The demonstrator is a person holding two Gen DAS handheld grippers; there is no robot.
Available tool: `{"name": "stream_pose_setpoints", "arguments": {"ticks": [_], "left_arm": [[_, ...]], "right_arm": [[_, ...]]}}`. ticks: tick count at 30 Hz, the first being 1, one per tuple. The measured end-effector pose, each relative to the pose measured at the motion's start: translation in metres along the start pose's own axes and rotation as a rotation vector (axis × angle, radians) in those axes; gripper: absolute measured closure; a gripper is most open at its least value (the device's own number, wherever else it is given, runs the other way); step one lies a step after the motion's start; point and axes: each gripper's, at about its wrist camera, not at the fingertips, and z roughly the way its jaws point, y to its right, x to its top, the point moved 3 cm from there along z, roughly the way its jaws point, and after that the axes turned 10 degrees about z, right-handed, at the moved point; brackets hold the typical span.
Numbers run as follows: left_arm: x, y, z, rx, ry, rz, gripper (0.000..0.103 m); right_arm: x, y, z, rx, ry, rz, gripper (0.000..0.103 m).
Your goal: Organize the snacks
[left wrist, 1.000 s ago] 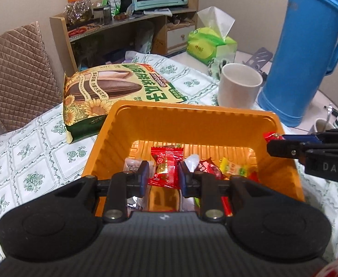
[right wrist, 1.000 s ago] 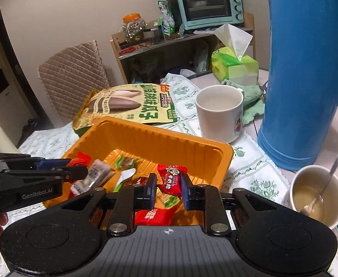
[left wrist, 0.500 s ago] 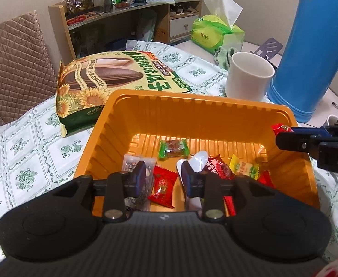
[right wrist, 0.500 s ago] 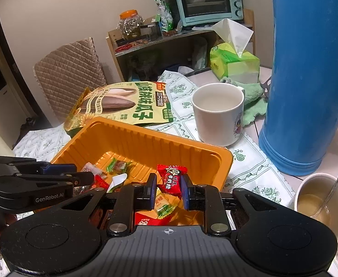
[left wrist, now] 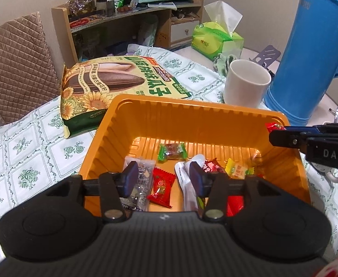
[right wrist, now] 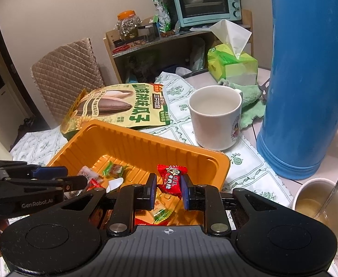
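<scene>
An orange tray (left wrist: 192, 106) on the patterned tablecloth holds several wrapped candies. Among them are a green one (left wrist: 172, 151), a silver packet (left wrist: 141, 175) and a yellow one (left wrist: 237, 169). My left gripper (left wrist: 164, 179) hovers over the tray's near end with its jaws opening. A red candy (left wrist: 162, 188) lies loose on the tray floor below them, untouched by the pads. My right gripper (right wrist: 169, 190) is shut on another red candy (right wrist: 172, 177) above the tray's (right wrist: 146, 133) near right corner. It also reaches in from the right in the left wrist view.
A sunflower seed bag (left wrist: 113, 85) lies behind the tray. A white mug (left wrist: 247, 83), a tall blue thermos (left wrist: 312, 53) and a green tissue pack (left wrist: 217, 39) stand to the right. A paper cup with a spoon (right wrist: 318, 205) is near my right gripper. A quilted chair (left wrist: 14, 69) is at the left.
My left jaws have parted and let go of the red candy, which now lies in the tray. The right gripper keeps its grip on its red candy, hardly moving.
</scene>
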Motion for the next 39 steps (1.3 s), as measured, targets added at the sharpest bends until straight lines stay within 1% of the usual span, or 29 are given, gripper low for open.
{"name": "stream_pose_setpoints", "arguments": {"ticks": [2,4,7,9,10,11,12,15,18,22,26,30,33,36,39], "left_arm": [[-0.001,0.001,-0.003,-0.002,0.002,0.000,0.057],[-0.002,0.001,-0.007,-0.002,0.004,-0.004,0.050],[-0.004,0.001,-0.015,-0.002,0.010,-0.021,0.044],[-0.006,0.000,-0.021,-0.003,0.016,-0.038,0.041],[-0.008,-0.001,-0.024,-0.002,0.018,-0.046,0.040],[-0.009,-0.001,-0.027,0.000,0.021,-0.053,0.040],[-0.010,-0.001,-0.031,0.000,0.025,-0.060,0.039],[-0.014,-0.001,-0.044,-0.001,0.034,-0.080,0.034],[-0.018,0.000,-0.058,0.022,0.045,-0.093,0.034],[-0.024,0.002,-0.079,0.029,0.055,-0.125,0.033],[-0.031,0.008,-0.100,0.044,0.059,-0.140,0.033],[-0.041,0.019,-0.126,0.062,0.073,-0.146,0.033],[-0.049,0.029,-0.145,0.076,0.082,-0.161,0.025],[-0.058,0.042,-0.167,0.099,0.092,-0.163,0.024],[-0.069,0.056,-0.190,0.106,0.092,-0.176,0.024]], "right_arm": [[0.001,-0.001,-0.001,0.002,0.011,-0.002,0.080],[0.003,-0.002,-0.004,0.029,0.036,-0.002,0.080],[0.008,-0.003,-0.006,0.046,0.046,0.009,0.079],[0.011,-0.003,-0.009,0.057,0.067,0.028,0.070],[0.012,-0.003,-0.013,0.064,0.083,0.036,0.056],[0.013,-0.003,-0.016,0.066,0.103,0.041,0.044],[0.013,-0.004,-0.020,0.068,0.122,0.039,0.042],[0.012,-0.006,-0.026,0.080,0.114,0.031,0.042],[0.008,-0.007,-0.035,0.102,0.094,0.033,0.041],[-0.003,-0.011,-0.053,0.111,0.091,0.017,0.031],[-0.014,-0.011,-0.072,0.114,0.089,0.015,0.028],[-0.023,-0.009,-0.091,0.116,0.080,0.031,0.026],[-0.029,-0.007,-0.108,0.126,0.075,0.033,0.026],[-0.037,-0.004,-0.128,0.139,0.068,0.027,0.025],[-0.046,-0.002,-0.147,0.150,0.055,0.013,0.025]]}}
